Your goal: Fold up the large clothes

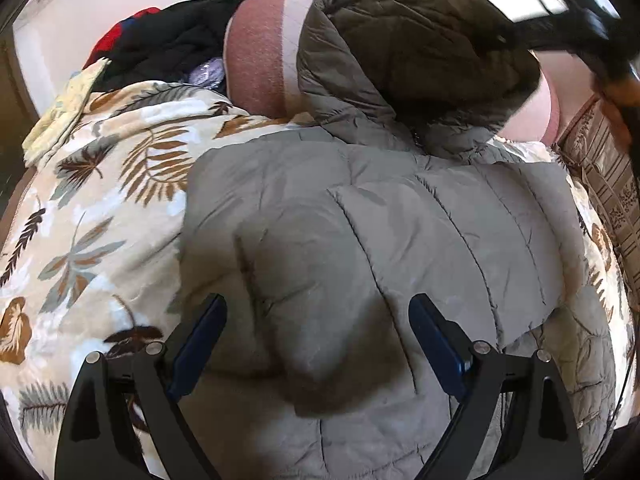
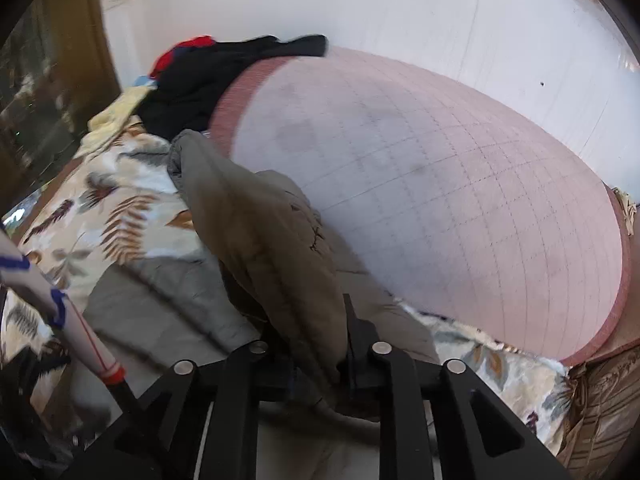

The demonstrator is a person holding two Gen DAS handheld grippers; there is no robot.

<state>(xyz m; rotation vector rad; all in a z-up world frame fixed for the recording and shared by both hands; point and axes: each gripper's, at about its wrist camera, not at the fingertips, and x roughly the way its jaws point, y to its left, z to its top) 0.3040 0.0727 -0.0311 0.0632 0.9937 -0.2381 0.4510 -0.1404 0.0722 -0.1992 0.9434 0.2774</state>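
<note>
Our left wrist view looks steeply down, close over the grey padded jacket [image 1: 360,240] on the leaf-print bedspread [image 1: 88,208]. Our right wrist view sits lower and nearer, facing far toward the pink mattress [image 2: 460,208] (propped against the wall). Both share the dark clothes pile [image 1: 168,48] far left.

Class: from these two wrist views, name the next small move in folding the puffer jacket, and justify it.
Probably carry the hood down onto the jacket's back. The right gripper is shut on the lifted hood, while the left gripper hovers open over the flat, already folded body, free to steady it.
</note>
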